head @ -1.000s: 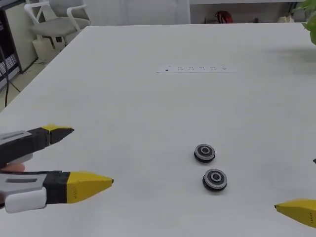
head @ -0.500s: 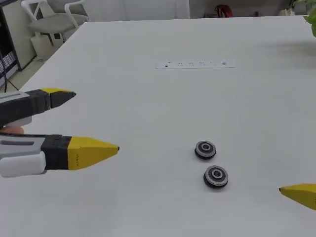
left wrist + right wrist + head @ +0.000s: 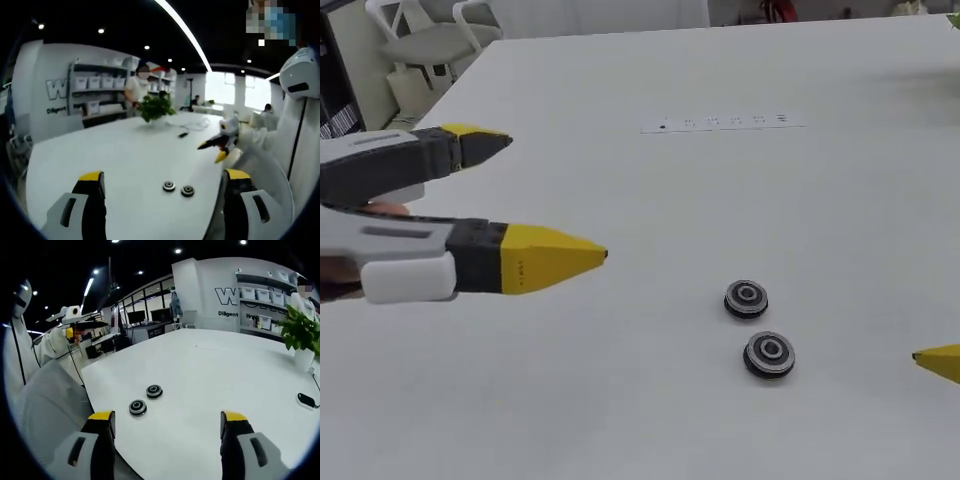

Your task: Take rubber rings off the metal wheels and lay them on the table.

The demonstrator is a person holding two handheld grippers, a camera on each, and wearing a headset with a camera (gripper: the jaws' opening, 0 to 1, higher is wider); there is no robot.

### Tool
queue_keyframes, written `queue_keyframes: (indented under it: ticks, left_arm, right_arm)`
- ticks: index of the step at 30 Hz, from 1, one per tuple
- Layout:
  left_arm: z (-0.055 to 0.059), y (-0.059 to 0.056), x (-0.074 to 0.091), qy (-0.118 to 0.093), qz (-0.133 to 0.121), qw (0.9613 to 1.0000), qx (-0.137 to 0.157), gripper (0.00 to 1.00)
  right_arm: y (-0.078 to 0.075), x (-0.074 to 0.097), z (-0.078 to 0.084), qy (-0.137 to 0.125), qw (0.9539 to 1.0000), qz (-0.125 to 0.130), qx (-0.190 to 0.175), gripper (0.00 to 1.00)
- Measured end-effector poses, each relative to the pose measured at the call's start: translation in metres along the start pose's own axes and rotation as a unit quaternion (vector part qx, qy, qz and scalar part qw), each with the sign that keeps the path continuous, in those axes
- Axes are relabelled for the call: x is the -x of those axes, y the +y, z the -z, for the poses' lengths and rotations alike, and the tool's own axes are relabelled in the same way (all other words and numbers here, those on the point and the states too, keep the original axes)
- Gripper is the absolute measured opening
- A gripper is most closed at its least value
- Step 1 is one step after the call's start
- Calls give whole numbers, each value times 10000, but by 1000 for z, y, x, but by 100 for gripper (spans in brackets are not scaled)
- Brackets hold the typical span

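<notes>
Your left hand-held gripper [image 3: 558, 200] comes in from 9 o'clock in the head view. Its two yellow-tipped jaws are spread wide with nothing between them, and it hangs above the white surface [image 3: 620, 410] without touching it. In the left gripper view the same jaws rise at 7 and 5 o'clock, far apart and empty.

Your right hand-held gripper [image 3: 167, 416] is also wide open and holds nothing. In the right gripper view its jaws stand well apart at 7 and 5 o'clock. In the head view one yellow tip of it pokes in at the 4 o'clock edge, near the wheels but apart from them.

The two metal wheels lie flat on the surface at about 5 o'clock from the centre of the head view. The far wheel [image 3: 746, 299] and the near wheel [image 3: 769, 355] sit just beside each other, not touching as far as you can see. Each has a silvery hub with a dark rubber ring [image 3: 769, 368] around its rim, so both rings are on their wheels. Neither gripper touches a wheel.

A strip of small printed marks [image 3: 720, 123] lies on the surface at 12 o'clock, well apart from the wheels. A white chair [image 3: 430, 40] stands off the surface's corner at 10 o'clock. In the right gripper view a potted plant [image 3: 300, 330] stands on the surface at 2 o'clock.
</notes>
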State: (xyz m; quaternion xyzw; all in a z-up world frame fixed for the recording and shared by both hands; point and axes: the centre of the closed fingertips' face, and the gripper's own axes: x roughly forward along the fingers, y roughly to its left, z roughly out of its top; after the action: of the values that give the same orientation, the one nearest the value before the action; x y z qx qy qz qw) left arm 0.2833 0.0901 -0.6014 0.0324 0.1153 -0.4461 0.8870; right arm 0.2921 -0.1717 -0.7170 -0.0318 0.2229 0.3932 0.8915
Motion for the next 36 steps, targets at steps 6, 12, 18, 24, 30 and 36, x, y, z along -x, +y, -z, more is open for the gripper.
queue_keyframes:
  ticks: [6, 12, 18, 24, 30, 36]
  left_arm:
    - [-11, -5, -15, 8, 197, 9996, -198, 99]
    - [-28, -11, -27, -98, 406, 9984, -373, 98]
    - [-39, -18, -42, -170, 604, 9968, -500, 97]
    - [-55, -24, -56, -258, 798, 9942, -667, 95]
    - [-65, -26, -73, -390, 939, 9923, -711, 93]
    - [-73, -34, -85, -673, 1131, 9889, -687, 87]
  right_arm:
    - [-9, 0, -15, -105, 9998, -41, 146, 82]
    - [-11, 4, -34, -161, 9989, -168, 401, 81]
    - [-11, 4, -50, -155, 9971, -303, 674, 80]
    - [-10, 5, -67, -263, 9956, -385, 815, 79]
    - [-5, -1, -83, -338, 9930, -496, 1018, 78]
    - [-3, -12, -89, -388, 9915, -609, 1081, 76]
